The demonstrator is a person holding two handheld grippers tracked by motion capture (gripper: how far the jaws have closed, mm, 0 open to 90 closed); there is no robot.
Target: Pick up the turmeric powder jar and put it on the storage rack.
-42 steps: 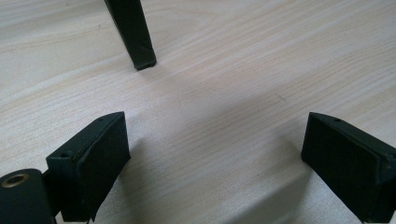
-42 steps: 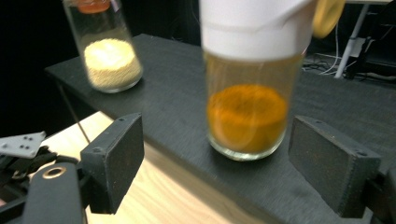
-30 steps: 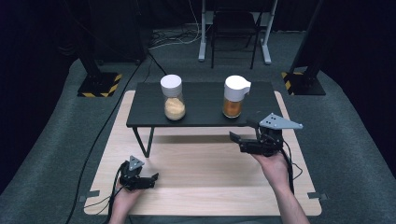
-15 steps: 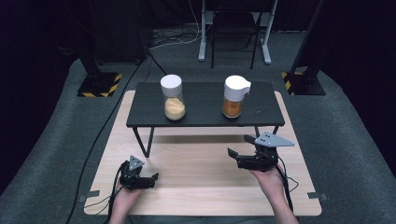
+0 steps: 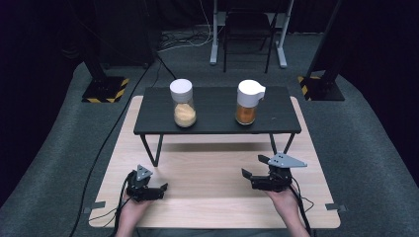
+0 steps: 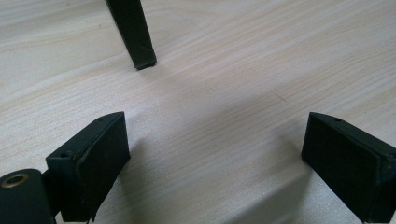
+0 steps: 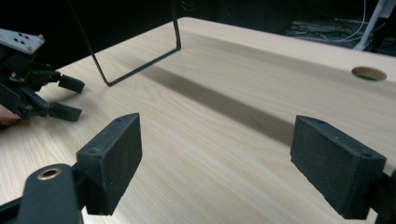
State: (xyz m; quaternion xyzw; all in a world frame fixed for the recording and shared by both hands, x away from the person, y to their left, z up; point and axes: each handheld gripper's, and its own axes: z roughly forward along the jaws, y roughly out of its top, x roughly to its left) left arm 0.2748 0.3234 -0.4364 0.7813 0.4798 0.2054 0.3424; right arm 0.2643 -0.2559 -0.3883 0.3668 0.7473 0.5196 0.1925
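High view: jars (image 5: 182, 103) far beyond both jaws

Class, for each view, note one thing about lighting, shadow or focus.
High view: lit wooden board, dark surroundings. Left gripper view: the jaws cast soft shadows on the board, near parts blurred. Right gripper view: the small black table throws a shadow band; left gripper sharp.

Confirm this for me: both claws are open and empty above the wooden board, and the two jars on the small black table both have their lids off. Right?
Not quite. Both jars are capped in the high view: the left jar wears a white lid, and the right jar a white spouted one. The rest holds: the left claw and right claw are open and empty above the wooden board, and the jars stand on the small black table.
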